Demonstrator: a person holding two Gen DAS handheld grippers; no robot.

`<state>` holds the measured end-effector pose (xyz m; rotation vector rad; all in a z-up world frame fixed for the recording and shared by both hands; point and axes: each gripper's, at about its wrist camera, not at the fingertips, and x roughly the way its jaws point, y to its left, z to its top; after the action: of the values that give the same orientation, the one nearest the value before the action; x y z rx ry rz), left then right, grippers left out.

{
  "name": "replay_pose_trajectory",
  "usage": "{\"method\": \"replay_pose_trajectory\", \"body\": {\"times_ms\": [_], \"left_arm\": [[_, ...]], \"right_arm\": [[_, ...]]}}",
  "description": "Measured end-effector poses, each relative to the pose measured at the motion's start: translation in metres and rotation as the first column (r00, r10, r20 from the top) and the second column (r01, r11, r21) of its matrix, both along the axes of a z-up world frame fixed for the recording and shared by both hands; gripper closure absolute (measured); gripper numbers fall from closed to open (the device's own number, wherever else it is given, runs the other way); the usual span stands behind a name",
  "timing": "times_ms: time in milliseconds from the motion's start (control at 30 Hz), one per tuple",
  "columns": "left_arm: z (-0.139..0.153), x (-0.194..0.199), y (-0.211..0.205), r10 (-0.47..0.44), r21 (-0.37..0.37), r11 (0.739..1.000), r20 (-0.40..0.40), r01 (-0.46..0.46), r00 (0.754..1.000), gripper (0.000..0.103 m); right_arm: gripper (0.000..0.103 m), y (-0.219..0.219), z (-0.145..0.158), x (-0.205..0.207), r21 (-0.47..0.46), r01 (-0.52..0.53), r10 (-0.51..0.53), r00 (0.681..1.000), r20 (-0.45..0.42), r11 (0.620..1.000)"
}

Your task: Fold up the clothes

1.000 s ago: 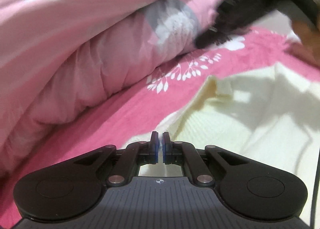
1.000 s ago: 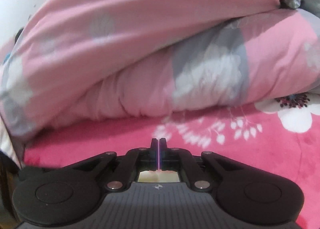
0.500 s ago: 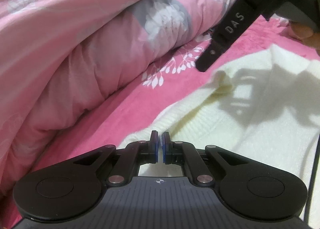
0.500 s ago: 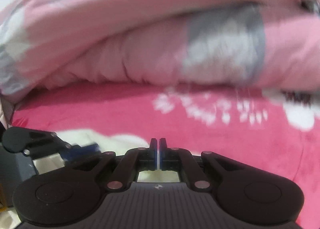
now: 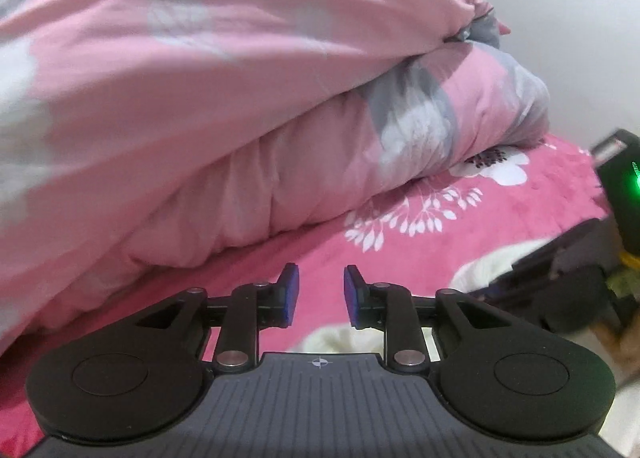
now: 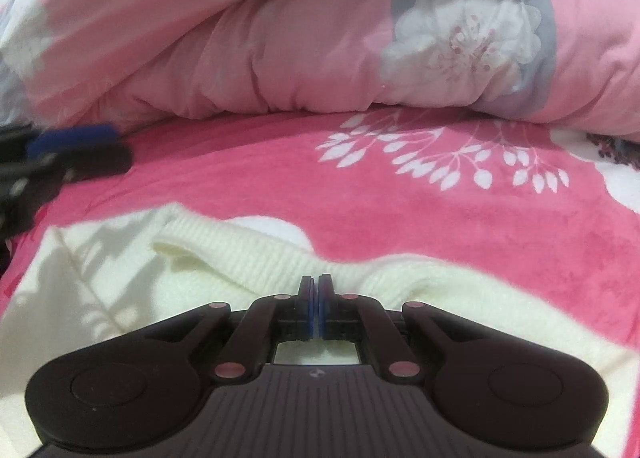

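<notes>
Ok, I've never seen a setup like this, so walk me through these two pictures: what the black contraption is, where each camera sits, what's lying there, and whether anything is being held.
Each picture comes from a fisheye camera mounted on a hand-held gripper, a two-finger tool that a person carries in each hand. The camera looks forward along the fingers, so the black shape at the bottom is the tool itself.

The left view shows the left hand-held gripper; its jaws are opening, with nothing between them. The right view shows the right hand-held gripper, jaws together, low over a cream knitted sweater. Whether it pinches any fabric cannot be seen.

The sweater lies on a bright pink blanket with white leaf and flower prints. Behind it sits a bundled pale pink duvet. Each tool also shows at the edge of the other's view.
</notes>
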<state>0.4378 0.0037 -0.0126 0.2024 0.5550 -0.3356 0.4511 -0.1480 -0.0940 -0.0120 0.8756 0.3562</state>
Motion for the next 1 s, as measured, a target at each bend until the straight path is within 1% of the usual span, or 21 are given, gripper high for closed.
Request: {"method": "replay_pose_trajectory", "body": {"times_ms": [33,100,133,167,233,333,500,567,600,700,800,833,900,967,1000], "left_arm": [[-0.010,0.005,-0.007,-0.023,0.030,0.999,-0.044,0.025,0.999,0.076],[-0.032,0.015,-0.016,-0.061,0.086,0.994,-0.138,0.073,0.989,0.075],[-0.042,0.018,-0.017,-0.060,0.110,0.991,-0.154,0.077,0.986,0.075],[-0.048,0.015,-0.016,-0.076,0.118,0.989,-0.123,0.091,0.989,0.075],[-0.051,0.008,-0.014,-0.108,0.143,0.983,-0.081,0.119,0.991,0.075],[-0.053,0.001,-0.014,-0.145,0.189,0.970,-0.046,0.151,0.988,0.075],[-0.056,0.000,-0.013,-0.155,0.202,0.967,-0.027,0.157,0.988,0.075],[-0.056,-0.003,-0.014,-0.156,0.214,0.964,-0.018,0.156,0.988,0.075],[-0.057,-0.003,-0.014,-0.156,0.218,0.963,-0.017,0.156,0.988,0.075],[-0.057,-0.003,-0.015,-0.155,0.224,0.962,-0.018,0.155,0.988,0.075],[-0.057,-0.003,-0.015,-0.153,0.228,0.962,-0.014,0.152,0.988,0.075],[-0.057,-0.004,-0.016,-0.151,0.231,0.961,-0.010,0.149,0.988,0.075],[-0.059,-0.005,-0.019,-0.148,0.248,0.958,-0.002,0.144,0.989,0.075],[-0.060,-0.007,-0.024,-0.143,0.276,0.951,0.008,0.135,0.990,0.075],[-0.057,-0.008,-0.027,-0.133,0.304,0.944,0.003,0.126,0.991,0.074]], "right_arm": [[0.102,0.000,0.000,-0.001,0.002,0.002,-0.002,1.000,0.002,1.000],[0.102,-0.002,-0.001,-0.002,0.012,0.002,-0.002,1.000,0.006,1.000],[0.102,-0.003,-0.001,-0.002,0.020,0.002,-0.002,1.000,0.006,1.000],[0.102,-0.005,-0.002,-0.003,0.023,-0.006,0.005,1.000,0.009,1.000],[0.103,-0.008,-0.002,-0.004,0.025,-0.024,0.023,1.000,0.014,0.999],[0.103,-0.011,0.003,-0.010,-0.036,-0.091,0.092,0.995,0.039,0.995],[0.103,-0.012,0.009,-0.023,-0.133,-0.164,0.172,0.984,0.050,0.977],[0.102,-0.012,0.018,-0.023,-0.146,-0.165,0.172,0.984,0.039,0.976],[0.101,-0.013,0.023,-0.023,-0.148,-0.163,0.170,0.985,0.036,0.975],[0.100,-0.024,0.047,-0.022,-0.045,-0.124,0.128,0.986,0.102,0.991],[0.096,-0.025,0.051,-0.016,-0.022,-0.099,0.101,0.988,0.119,0.995],[0.094,-0.025,0.050,-0.014,-0.020,-0.092,0.094,0.988,0.119,0.996],[0.091,-0.021,0.024,-0.009,-0.099,-0.086,0.091,0.995,0.047,0.991],[0.089,-0.024,0.005,-0.012,-0.111,-0.074,0.080,0.995,0.053,0.991],[0.089,-0.025,-0.002,-0.014,-0.114,-0.065,0.072,0.996,0.053,0.991]]}}
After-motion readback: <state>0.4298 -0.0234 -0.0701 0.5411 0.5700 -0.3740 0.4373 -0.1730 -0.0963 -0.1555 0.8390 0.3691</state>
